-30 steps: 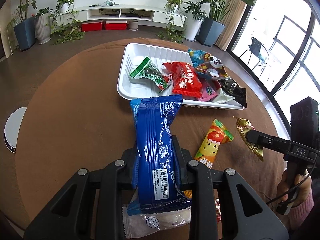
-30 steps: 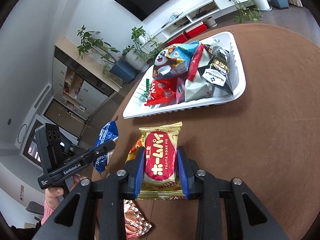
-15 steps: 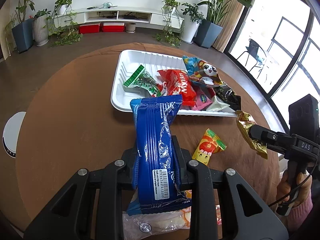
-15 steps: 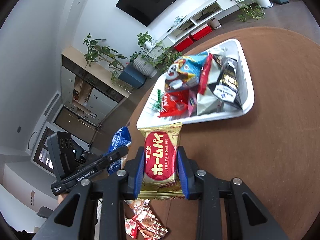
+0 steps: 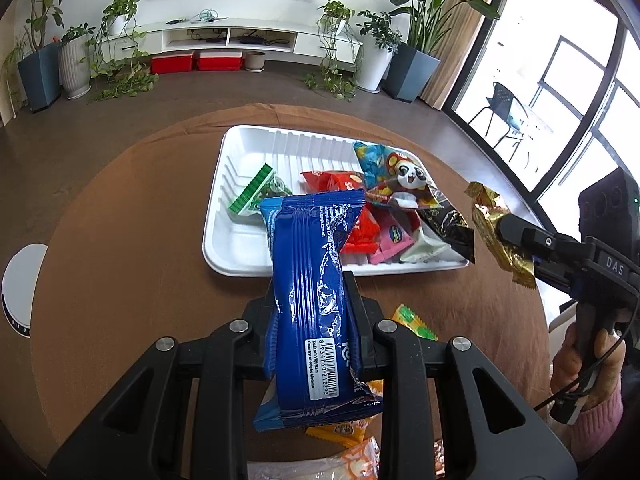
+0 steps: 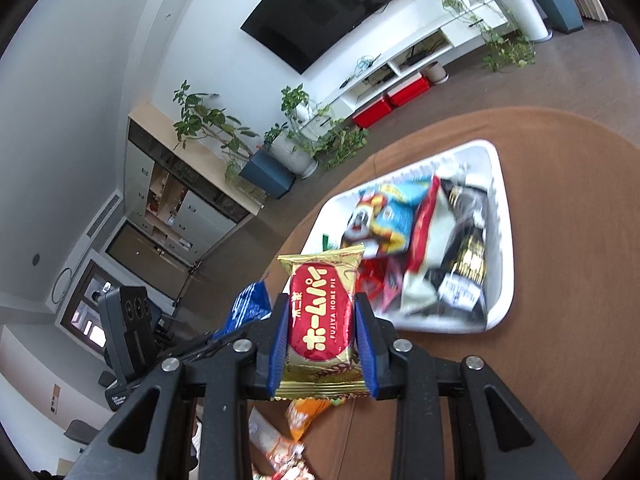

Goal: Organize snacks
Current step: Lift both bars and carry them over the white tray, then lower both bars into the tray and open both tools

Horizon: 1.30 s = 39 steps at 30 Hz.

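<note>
My left gripper (image 5: 314, 300) is shut on a long blue snack pack (image 5: 316, 280), held above the brown round table just short of the white tray (image 5: 236, 248). The tray holds several snack packs, among them a panda pack (image 5: 396, 172) and a red pack (image 5: 340, 180). My right gripper (image 6: 322, 316) is shut on a gold and red Home Pie pack (image 6: 322, 320), held in the air near the tray's (image 6: 500, 208) near edge. The right gripper also shows in the left wrist view (image 5: 506, 232), to the right of the tray.
Loose orange and clear snack packs (image 5: 412, 322) lie on the table under the grippers, also in the right wrist view (image 6: 308, 412). The table (image 5: 120, 240) is round with its edge close behind the tray. Plants and a TV shelf stand far behind.
Both grippers have risen and moved toward the tray with their packs still held. The tray sits closer under both wrist cameras than before.
</note>
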Available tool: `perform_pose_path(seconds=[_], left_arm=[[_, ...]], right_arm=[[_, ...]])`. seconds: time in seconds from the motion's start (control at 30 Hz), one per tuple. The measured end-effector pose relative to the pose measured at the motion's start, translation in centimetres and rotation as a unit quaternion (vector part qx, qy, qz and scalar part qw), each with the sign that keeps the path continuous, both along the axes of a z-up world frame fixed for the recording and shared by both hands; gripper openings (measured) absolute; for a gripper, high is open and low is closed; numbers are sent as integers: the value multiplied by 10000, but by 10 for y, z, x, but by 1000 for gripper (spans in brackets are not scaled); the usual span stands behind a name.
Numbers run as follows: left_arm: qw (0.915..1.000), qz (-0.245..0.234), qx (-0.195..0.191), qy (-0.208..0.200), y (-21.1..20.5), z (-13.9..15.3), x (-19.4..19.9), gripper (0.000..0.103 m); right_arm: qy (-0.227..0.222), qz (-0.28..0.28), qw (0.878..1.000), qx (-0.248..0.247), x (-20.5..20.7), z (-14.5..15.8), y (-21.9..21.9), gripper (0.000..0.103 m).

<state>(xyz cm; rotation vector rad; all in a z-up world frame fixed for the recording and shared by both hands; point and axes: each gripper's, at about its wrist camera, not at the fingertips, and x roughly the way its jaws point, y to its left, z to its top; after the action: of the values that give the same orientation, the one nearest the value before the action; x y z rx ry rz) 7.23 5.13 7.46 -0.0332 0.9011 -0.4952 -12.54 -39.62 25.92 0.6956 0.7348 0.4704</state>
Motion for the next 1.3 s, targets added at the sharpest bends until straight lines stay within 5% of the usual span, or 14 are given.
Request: perform_pose_path(seconds=[0.47,0.83,0.97,1.3], left_arm=[[9999,19,72,106,-15,4,41,24],[9986,222,373,286,-33,-17,78,26],[9987,247,392,224,-34,-16,82,33],[9985,372,387,-56,-20,14,62,43]], right_arm=[[159,-445,9985,-284,44,-7,-21,33],[262,-639,9914,-1116,75,-20,-16,37],[124,-692,9879,-1379,73,-15,-15,49],[-382,-685,9824,-1695,49,17,-4,53]])
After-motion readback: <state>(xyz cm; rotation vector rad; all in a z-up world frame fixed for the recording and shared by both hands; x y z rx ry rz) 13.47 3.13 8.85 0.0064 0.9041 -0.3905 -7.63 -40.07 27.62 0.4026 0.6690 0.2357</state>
